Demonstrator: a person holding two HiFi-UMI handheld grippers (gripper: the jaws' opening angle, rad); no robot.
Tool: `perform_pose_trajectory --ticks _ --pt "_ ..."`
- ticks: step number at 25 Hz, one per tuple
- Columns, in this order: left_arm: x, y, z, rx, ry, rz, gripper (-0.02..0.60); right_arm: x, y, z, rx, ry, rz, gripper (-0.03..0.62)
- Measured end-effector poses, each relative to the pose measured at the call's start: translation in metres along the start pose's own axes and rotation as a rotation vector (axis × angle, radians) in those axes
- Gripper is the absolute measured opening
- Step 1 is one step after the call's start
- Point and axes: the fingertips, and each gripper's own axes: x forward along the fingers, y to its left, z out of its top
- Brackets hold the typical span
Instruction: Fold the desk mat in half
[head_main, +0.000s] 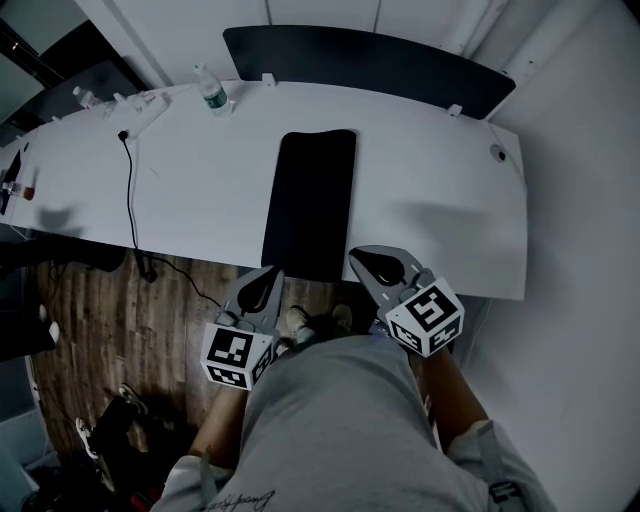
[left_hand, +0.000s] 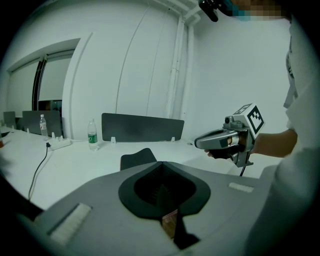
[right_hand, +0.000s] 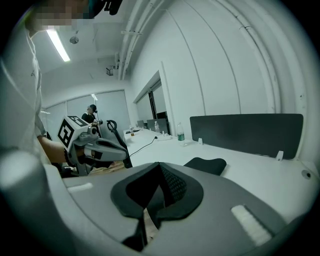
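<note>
A white tabletop (head_main: 420, 215) carries a dark desk mat (head_main: 312, 200) lying flat at the middle, reaching the near edge. A water bottle (head_main: 211, 92) stands far left beside a power strip (head_main: 140, 110), whose cable (head_main: 130, 195) trails nearward.

Jaws together; desk mat (left_hand: 136, 159) ahead

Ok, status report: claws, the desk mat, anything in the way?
Left claw shut, empty; right claw shut, empty, both short of the desk. Desk mat lying on desk, untouched. Bottle and cable off to its left, clear.
</note>
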Motion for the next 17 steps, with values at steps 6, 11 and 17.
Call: perform_pose_trajectory --ticks 6,11,17 --pt "-0.0038 0.0018 -0.0032 -0.046 -0.007 0.011 0.02 0.0045 0.0064 -0.0003 -0.006 -0.002 0.015 0.005" --pt "-0.0038 0.0012 -0.0016 -0.04 -0.008 0.017 0.02 0.0053 0.006 0.001 -0.013 -0.006 0.025 0.005" --pt "-0.0051 0.0018 -0.0061 -0.05 -0.008 0.023 0.02 0.0066 0.0067 -0.0009 -0.019 -0.005 0.027 0.005"
